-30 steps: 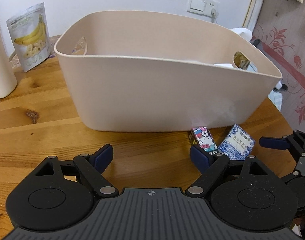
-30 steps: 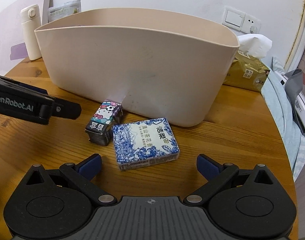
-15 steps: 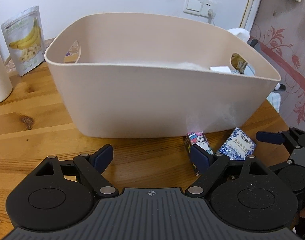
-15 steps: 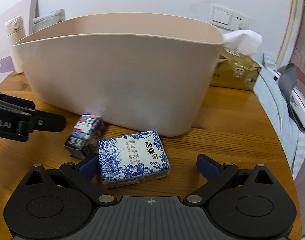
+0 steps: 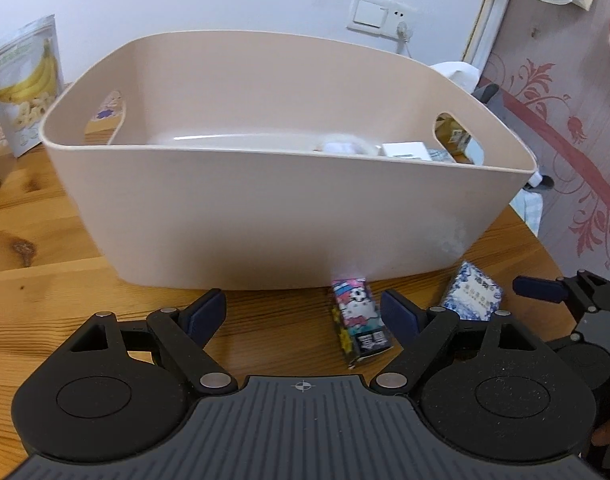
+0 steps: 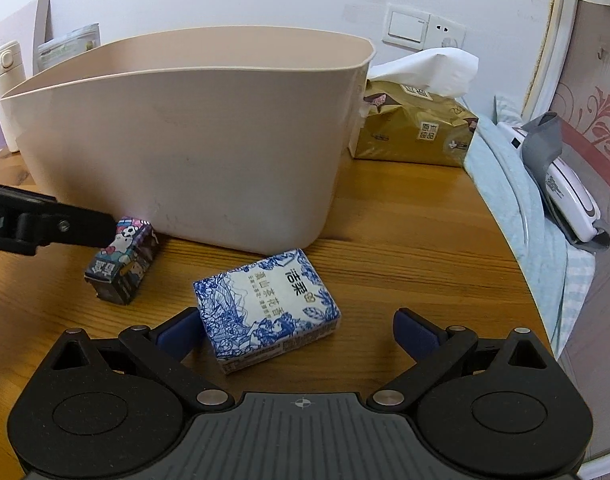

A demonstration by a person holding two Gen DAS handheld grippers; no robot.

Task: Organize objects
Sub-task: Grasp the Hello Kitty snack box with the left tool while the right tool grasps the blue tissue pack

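Left wrist and right wrist views: two small packs at the foot of a beige bin

Left wrist view looks over the left gripper, whose blue-padded fingers are spread wide with nothing between them. Straight ahead on the round wooden desk stands the large beige plastic storage bin with cut-out handles; a few white items lie at its bottom near the right-hand handle, too hidden by the rim to tell apart. At the bin's base lies the small cartoon-printed cardboard box, just beside the inner side of the left gripper's right finger and inside the gap; whether they touch I cannot tell. To the right of it is the blue-and-white patterned tissue pack, also close to the bin wall. A banana-chip pouch stands at the far left by the wall.

Right wrist view shows the right gripper spread wide as well, gripping nothing. The tissue pack lies flat on the desk between its fingers, nearer the left finger, whose pad is just beside the pack's edge. The cartoon box sits further left, at the tip of the other gripper's finger that reaches in from that side. Behind the bin rests a gold tissue packet with a white sheet pulled up.
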